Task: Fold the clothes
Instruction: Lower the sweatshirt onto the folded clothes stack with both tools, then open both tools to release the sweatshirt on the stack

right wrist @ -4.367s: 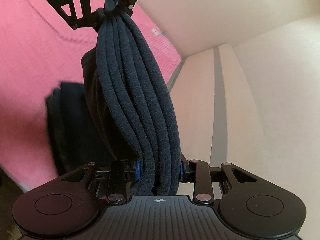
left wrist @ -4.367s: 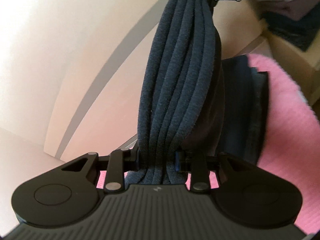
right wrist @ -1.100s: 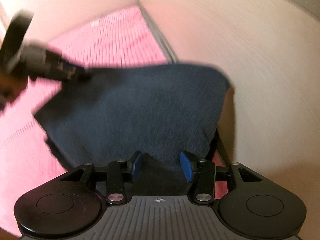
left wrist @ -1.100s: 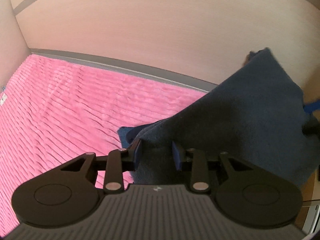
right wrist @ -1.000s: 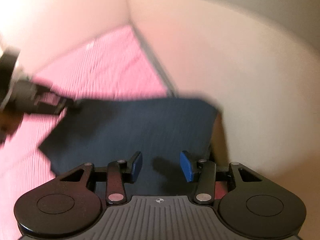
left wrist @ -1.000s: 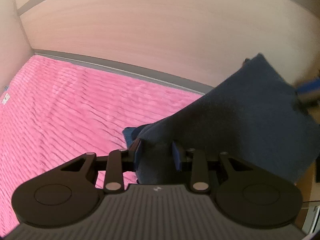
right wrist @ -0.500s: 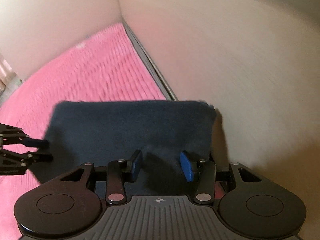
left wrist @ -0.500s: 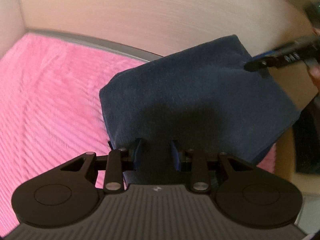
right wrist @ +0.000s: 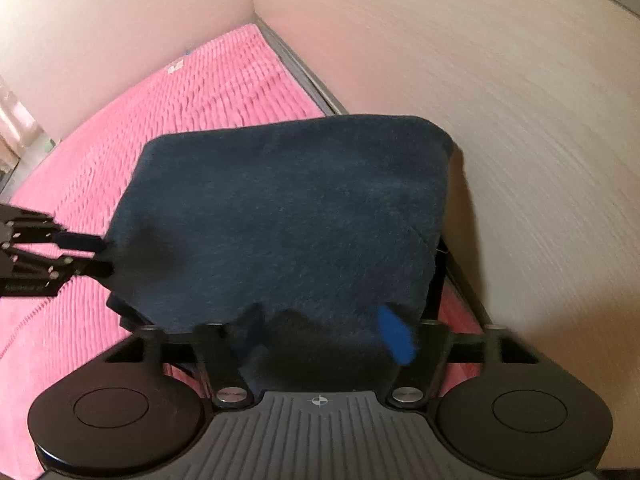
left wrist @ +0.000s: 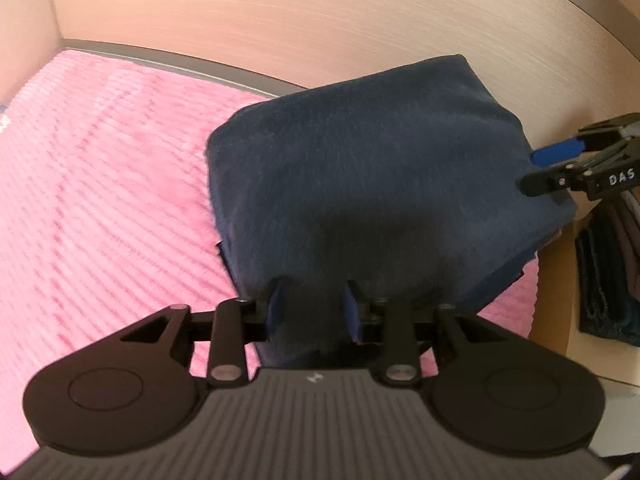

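Observation:
A folded dark navy garment (left wrist: 368,176) lies as a thick square stack on the pink ribbed bedspread (left wrist: 100,184), against the wooden headboard. It also shows in the right wrist view (right wrist: 288,216). My left gripper (left wrist: 312,306) sits at the near edge of the stack, its blue-padded fingers apart with cloth between them. My right gripper (right wrist: 326,330) is at the opposite edge with its jaws spread wide; one blue pad (right wrist: 394,334) shows, blurred. Each gripper appears in the other's view: the right (left wrist: 560,168), the left (right wrist: 80,256).
A light wooden headboard (left wrist: 320,20) runs behind the bed, with a grey rail (left wrist: 172,60) along its base. Folded dark and grey clothes (left wrist: 608,272) sit on a shelf at the right, past the bed's edge.
The garment went from hanging bunched between both grippers to lying flat and folded on the bedspread. In the last half second the right gripper's jaws opened wider. The left gripper has barely moved.

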{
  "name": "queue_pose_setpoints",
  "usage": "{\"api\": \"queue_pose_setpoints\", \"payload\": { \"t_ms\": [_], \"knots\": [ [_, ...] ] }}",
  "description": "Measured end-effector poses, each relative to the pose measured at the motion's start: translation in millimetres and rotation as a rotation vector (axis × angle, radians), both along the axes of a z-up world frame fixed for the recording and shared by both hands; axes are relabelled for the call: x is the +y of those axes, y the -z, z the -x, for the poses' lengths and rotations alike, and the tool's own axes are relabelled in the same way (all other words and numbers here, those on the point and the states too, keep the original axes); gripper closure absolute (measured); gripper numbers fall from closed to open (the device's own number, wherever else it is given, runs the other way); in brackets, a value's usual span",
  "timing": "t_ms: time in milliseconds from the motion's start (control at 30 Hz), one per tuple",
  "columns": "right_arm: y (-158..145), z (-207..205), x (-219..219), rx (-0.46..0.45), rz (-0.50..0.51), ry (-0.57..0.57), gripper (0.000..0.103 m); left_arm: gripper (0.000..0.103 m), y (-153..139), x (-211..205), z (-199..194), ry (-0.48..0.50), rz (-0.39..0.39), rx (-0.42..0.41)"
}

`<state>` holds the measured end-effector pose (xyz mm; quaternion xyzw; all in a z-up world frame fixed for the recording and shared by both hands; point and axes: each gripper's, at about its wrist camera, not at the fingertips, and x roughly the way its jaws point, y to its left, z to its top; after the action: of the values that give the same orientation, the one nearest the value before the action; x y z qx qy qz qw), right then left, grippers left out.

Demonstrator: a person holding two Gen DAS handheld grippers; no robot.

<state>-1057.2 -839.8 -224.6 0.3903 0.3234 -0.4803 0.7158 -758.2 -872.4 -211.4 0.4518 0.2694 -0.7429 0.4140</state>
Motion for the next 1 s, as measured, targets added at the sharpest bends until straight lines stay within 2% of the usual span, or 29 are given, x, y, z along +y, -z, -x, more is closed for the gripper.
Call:
{"api": "queue_pose_setpoints", "payload": {
  "t_ms": [133,200,233,300,367,533,600,700,1000],
  "knots": [
    [-7,-1,11,-0.033,-0.023,0.077,0.023,0.055,-10,18,-10,-0.049,0.002,-0.004],
    [-10,2,19,-0.061,-0.047,0.125,0.021,0.037,-14,29,-14,-0.08,0.012,-0.017],
    [-11,4,26,-0.071,-0.059,0.151,0.018,0.034,-16,34,-16,-0.102,0.019,-0.024],
    [-13,8,37,-0.082,-0.087,0.205,0.012,0.021,-21,45,-20,-0.145,0.027,-0.035],
    [-17,16,48,-0.084,-0.109,0.263,0.007,0.015,-28,58,-23,-0.181,0.024,-0.037],
    [-21,39,66,-0.063,-0.155,0.36,0.004,0.011,-37,83,-27,-0.254,0.016,0.004],
    [-19,43,71,-0.056,-0.161,0.364,0.004,0.01,-39,91,-27,-0.271,0.042,0.009],
    [-19,41,78,-0.044,-0.174,0.351,0.003,0.01,-44,100,-31,-0.326,0.033,0.038],
    [-44,-4,123,-0.043,-0.097,0.32,0.003,0.01,-62,130,-33,-0.229,0.054,0.113]
  ]
}}
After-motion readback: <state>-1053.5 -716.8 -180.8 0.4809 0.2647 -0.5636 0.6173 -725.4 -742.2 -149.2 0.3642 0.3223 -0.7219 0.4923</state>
